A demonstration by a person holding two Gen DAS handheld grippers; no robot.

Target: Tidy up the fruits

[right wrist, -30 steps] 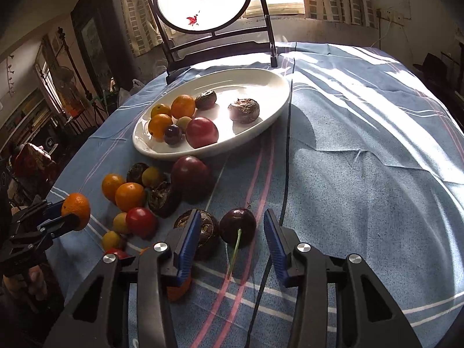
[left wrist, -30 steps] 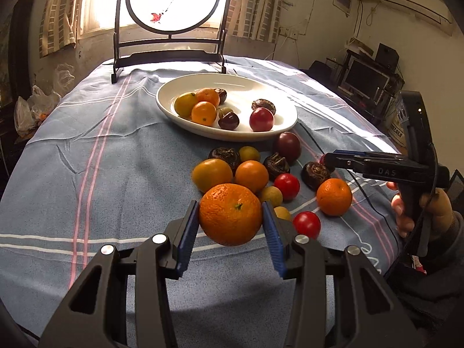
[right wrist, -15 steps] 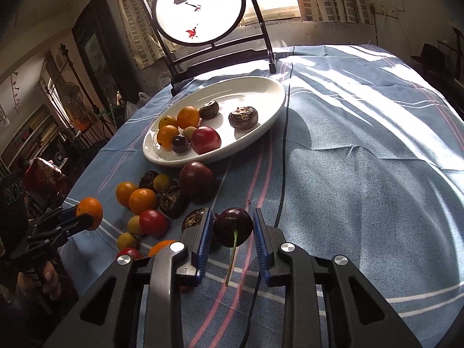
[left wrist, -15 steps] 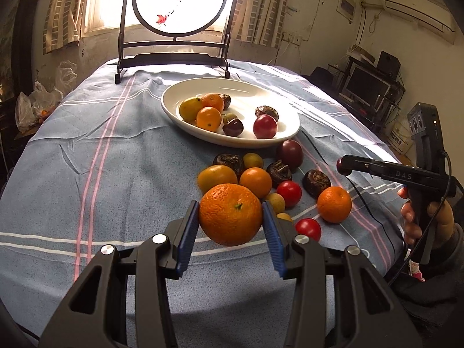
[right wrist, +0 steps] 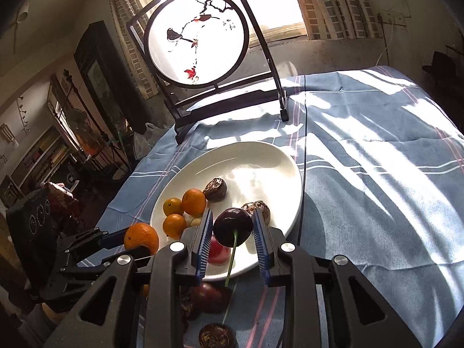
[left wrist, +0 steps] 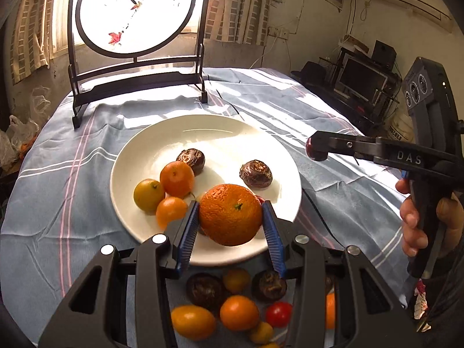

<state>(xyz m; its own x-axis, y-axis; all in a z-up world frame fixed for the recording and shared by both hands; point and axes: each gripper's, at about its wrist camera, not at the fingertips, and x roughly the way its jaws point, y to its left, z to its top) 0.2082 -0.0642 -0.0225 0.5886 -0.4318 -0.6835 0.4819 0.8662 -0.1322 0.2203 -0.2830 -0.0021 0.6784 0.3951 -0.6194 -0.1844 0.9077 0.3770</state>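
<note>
The left tool (left wrist: 230, 223) is clamped on a large orange (left wrist: 230, 214), held over the 6 o'clock rim of the white plate (left wrist: 145, 156). The right tool (right wrist: 232, 236) has just been closing and now pinches a dark cherry (right wrist: 233, 226) above the plate's near edge, stem hanging down. The tool bodies hide part of the loose fruit (left wrist: 239, 311) on the surface (left wrist: 58, 203). The right tool's arm reads "DAS" (left wrist: 409, 157).
</note>
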